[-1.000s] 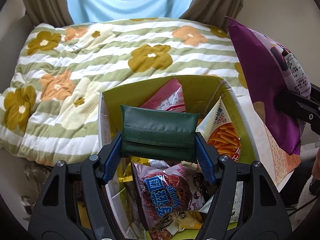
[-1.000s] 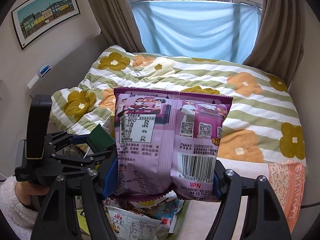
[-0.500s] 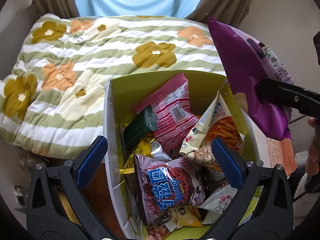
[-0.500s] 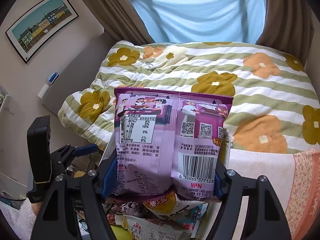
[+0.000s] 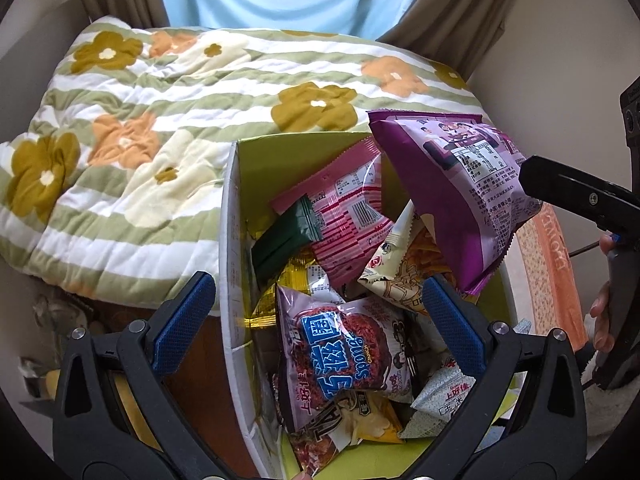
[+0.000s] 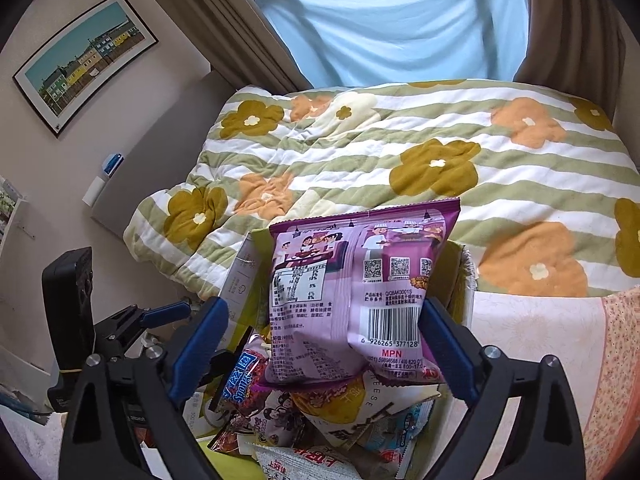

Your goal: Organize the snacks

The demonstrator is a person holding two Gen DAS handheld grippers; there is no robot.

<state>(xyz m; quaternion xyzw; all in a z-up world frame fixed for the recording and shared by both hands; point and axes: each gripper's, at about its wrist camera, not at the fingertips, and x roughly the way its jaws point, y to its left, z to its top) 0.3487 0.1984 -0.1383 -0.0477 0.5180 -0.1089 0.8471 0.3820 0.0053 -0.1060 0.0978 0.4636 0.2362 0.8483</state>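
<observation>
A cardboard box point(image 5: 228, 216) with a yellow-green inside holds several snack packs. A dark green pack point(image 5: 286, 236) lies in it at the left, against a pink pack point(image 5: 348, 208). My left gripper point(image 5: 316, 316) is open and empty above the box's near end. My right gripper point(image 6: 320, 344) has its jaws spread wide; a purple snack bag point(image 6: 352, 300) sits between the pads point(image 6: 444, 340), touching the right one, with a gap at the left, its lower edge on the packs. The bag point(image 5: 452, 196) also shows over the box's right side.
A quilt with green stripes and flowers point(image 5: 168, 128) covers the bed behind the box. An orange patterned cloth point(image 6: 616, 360) lies to the right. A framed picture point(image 6: 84, 60) hangs on the left wall. Curtains and a blue sheet point(image 6: 400, 28) hang at the window.
My left gripper opened and let the dark green pack drop into the box. My right gripper lowered the purple bag over the box and spread its jaws.
</observation>
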